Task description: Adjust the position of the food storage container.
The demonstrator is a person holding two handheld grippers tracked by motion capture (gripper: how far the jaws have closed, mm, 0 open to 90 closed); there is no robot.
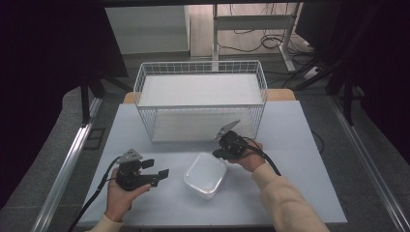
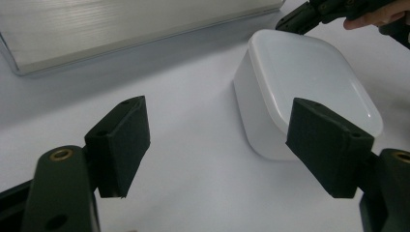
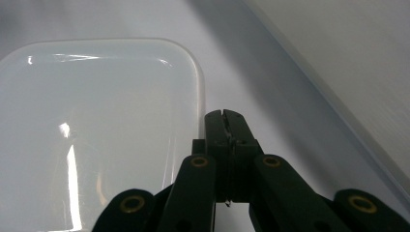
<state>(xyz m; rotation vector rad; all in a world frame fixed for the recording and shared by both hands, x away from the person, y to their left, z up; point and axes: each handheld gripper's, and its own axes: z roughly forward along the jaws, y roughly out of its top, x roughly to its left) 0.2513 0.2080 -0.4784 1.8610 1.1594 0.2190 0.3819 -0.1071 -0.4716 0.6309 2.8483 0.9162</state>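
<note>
A pale grey table (image 1: 300,159) stands on a dark floor, a white wire basket (image 1: 200,99) at its far side. From above, a white lidded plastic container (image 1: 205,175) sits between the left gripper (image 1: 157,174) and right gripper (image 1: 220,153). The left gripper view shows jaws spread wide, container (image 2: 309,87) just ahead, glossy and round-cornered. The right gripper view shows jaws pressed together, empty, beside the lid's edge (image 3: 96,125).
</note>
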